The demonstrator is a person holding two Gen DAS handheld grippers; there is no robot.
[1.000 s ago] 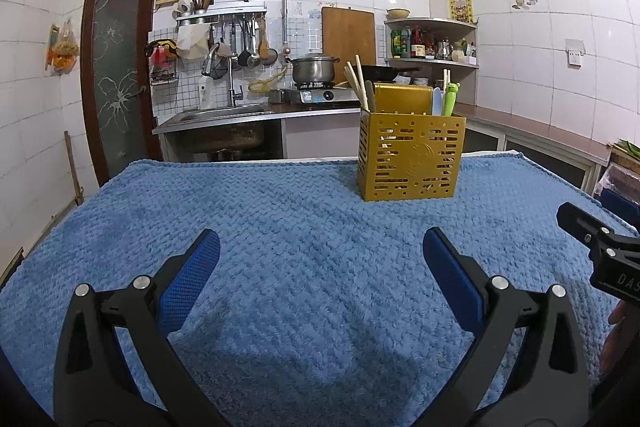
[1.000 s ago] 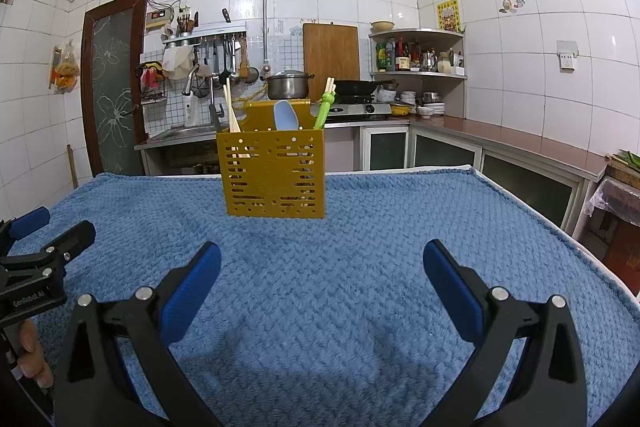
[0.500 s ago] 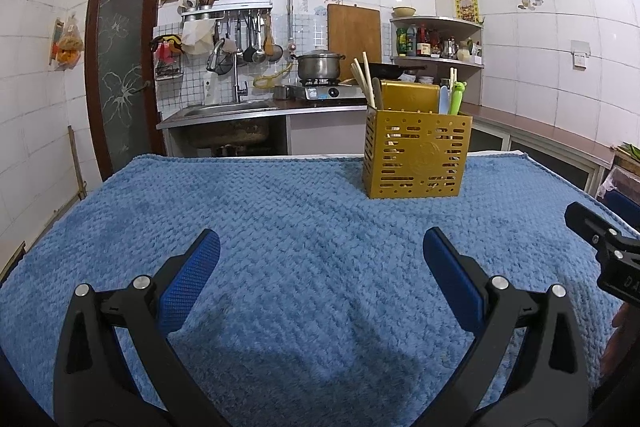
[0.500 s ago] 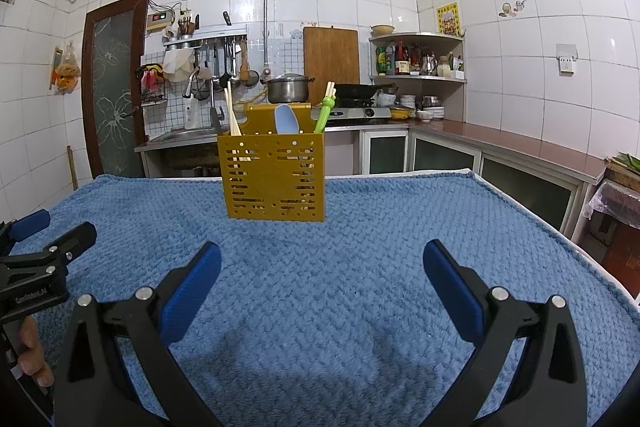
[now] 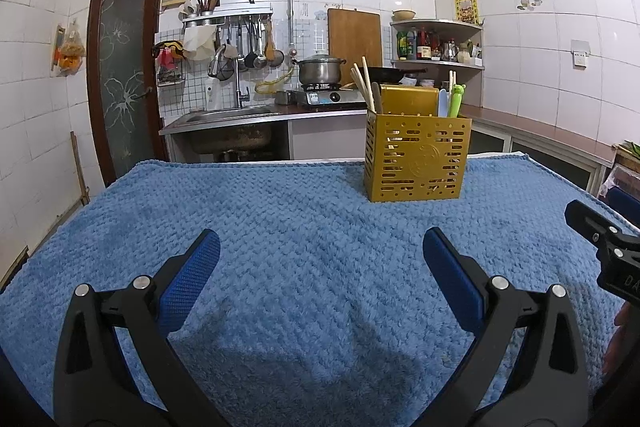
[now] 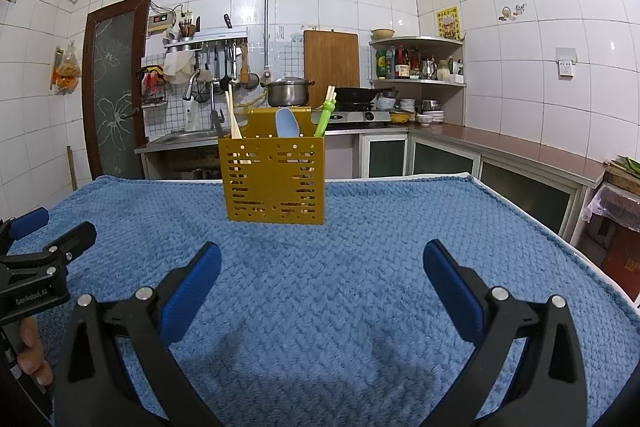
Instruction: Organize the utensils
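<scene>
Over the last second you have barely moved: in the left wrist view the perforated mustard-yellow plastic utensil caddy [image 5: 416, 159] sits a touch lower in frame than it did, and the right wrist view matches the one from a second ago. Nothing has been lifted or placed, so my read is that the sorting is either finished or paused.

Your left gripper [image 5: 322, 259] hangs over the blue waffle-textured towel [image 5: 280, 227] with its blue-padded fingers spread wide and nothing between them. Your right gripper [image 6: 322, 269] is likewise splayed and empty.

The caddy stands upright near the far edge of the towel, well apart from both grippers: ahead and to the right of the left one, ahead and slightly left of the right one. Inside it stand the pale wooden chopsticks [image 6: 233, 115], the light blue plastic spoon [image 6: 287, 123] and the green frog-topped chopsticks [image 6: 325, 117] (which compartment each occupies I cannot tell). No loose utensils show on the towel.
</scene>
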